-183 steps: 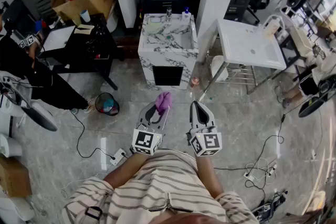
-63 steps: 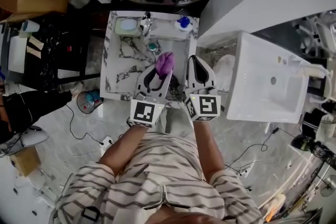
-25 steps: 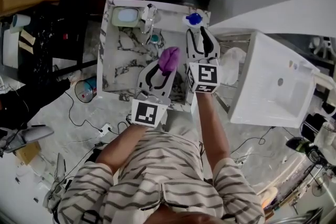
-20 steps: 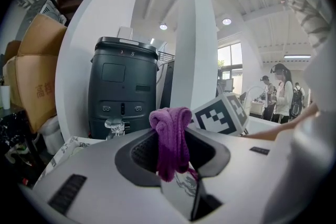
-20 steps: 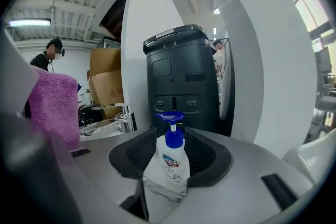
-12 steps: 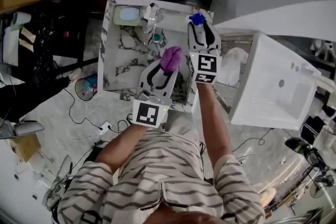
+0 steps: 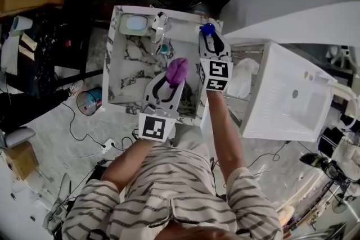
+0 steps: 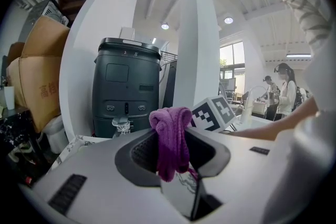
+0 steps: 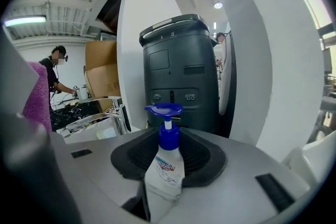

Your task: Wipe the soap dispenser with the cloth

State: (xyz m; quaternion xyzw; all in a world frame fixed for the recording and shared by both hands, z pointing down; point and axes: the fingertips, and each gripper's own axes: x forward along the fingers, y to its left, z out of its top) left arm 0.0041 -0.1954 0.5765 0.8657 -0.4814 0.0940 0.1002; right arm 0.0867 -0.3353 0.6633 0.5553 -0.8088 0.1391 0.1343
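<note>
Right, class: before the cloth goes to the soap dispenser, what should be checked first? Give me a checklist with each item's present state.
1. Purple cloth clamped in the left gripper: ok.
2. Soap dispenser standing between the jaws of the right gripper, which have just been closing: ok.
3. Pads pressing firmly on the dispenser: cannot tell.
4. Dispenser upright, blue pump on top: ok.
5. Cloth in contact with the dispenser: not ok. In the head view they are apart, with the cloth over the marble sink.
</note>
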